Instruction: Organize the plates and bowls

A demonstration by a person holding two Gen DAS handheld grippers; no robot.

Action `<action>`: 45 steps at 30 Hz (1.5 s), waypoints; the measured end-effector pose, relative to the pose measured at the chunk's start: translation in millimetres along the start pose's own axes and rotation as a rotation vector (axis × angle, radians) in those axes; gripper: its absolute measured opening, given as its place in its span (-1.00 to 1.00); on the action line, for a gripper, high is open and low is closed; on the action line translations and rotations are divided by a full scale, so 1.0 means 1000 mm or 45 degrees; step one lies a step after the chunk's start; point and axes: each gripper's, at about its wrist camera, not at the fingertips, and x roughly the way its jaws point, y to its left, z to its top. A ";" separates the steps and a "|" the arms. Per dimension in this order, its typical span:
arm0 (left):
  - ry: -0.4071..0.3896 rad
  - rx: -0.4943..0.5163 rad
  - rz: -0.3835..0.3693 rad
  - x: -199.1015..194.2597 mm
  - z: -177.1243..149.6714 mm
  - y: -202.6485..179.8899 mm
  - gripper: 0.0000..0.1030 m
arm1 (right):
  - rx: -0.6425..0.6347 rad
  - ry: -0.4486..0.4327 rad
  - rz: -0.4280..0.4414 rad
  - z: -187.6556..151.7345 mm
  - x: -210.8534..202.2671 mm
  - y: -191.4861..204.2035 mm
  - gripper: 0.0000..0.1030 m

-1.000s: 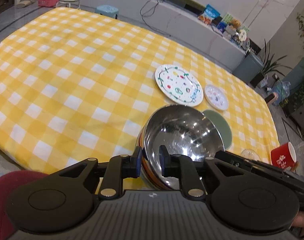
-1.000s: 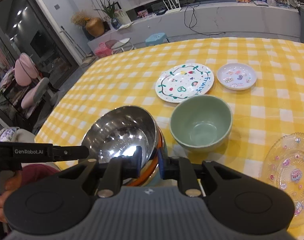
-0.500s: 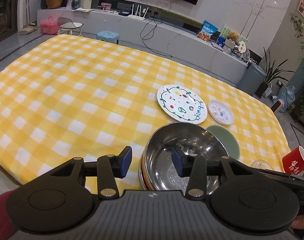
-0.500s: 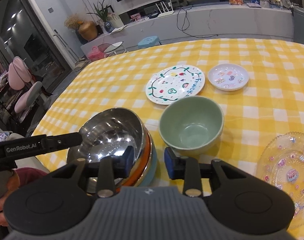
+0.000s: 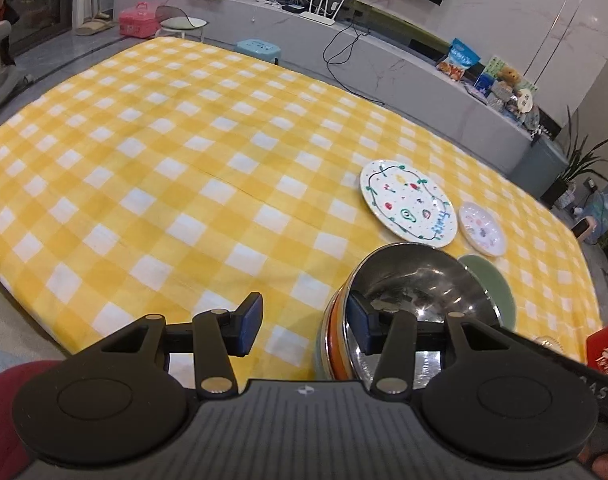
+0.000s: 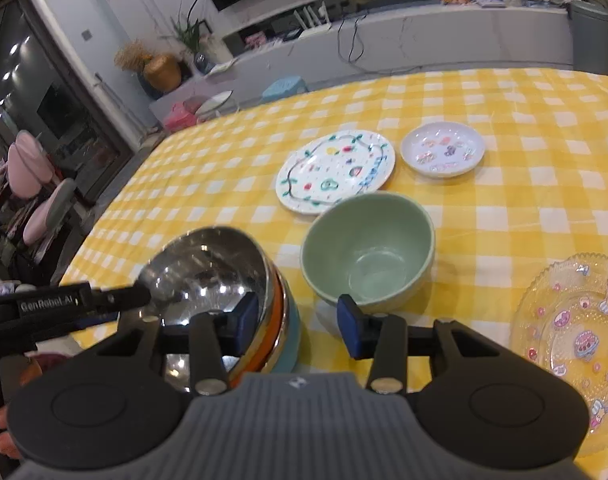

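**Both grippers loose around the steel bowl stack, green bowl looks like the next one**

Using the bowl stack as the landmark. The left gripper has its jaws apart, one pad outside the stack's near rim and one over the steel bowl, gripping nothing. The right gripper is spread too, straddling the stack's right rim. The steel bowl sits nested on an orange and a light blue bowl on the checked tablecloth.

Just right of the stack sits the green bowl. My guess: grab its near rim, lift straight up, and lower it centred so the stack doesn't tip.

Beyond the stack: the fruit-pattern plate and the small saucer. Far right of it, the clear glass plate.
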 end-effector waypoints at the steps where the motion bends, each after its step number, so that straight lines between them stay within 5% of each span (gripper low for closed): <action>1: -0.007 0.018 0.013 0.000 -0.001 -0.002 0.07 | -0.021 -0.001 -0.007 0.000 -0.001 0.002 -0.17; 10: 0.016 0.025 0.020 0.004 -0.001 -0.004 0.09 | -0.081 -0.023 -0.033 0.001 -0.003 0.007 -0.16; 16: -0.048 0.027 -0.079 -0.008 -0.001 -0.003 0.05 | -0.090 -0.066 0.002 0.007 -0.021 0.011 -0.15; 25: -0.121 0.055 -0.117 -0.026 0.001 -0.008 0.08 | -0.244 -0.229 -0.129 0.021 -0.061 0.036 0.19; 29: -0.170 0.086 -0.144 -0.040 0.005 -0.014 0.11 | -0.221 -0.260 -0.199 0.021 -0.072 0.032 0.19; 33: -0.143 0.230 -0.191 -0.049 0.016 -0.035 0.13 | -0.121 -0.263 -0.219 0.023 -0.083 0.011 0.19; 37: -0.170 0.300 -0.134 -0.054 0.025 -0.062 0.13 | -0.128 -0.285 -0.362 0.021 -0.088 -0.002 0.19; 45: -0.052 0.534 -0.111 -0.028 0.039 -0.107 0.14 | 0.035 -0.217 -0.302 0.014 -0.073 -0.033 0.19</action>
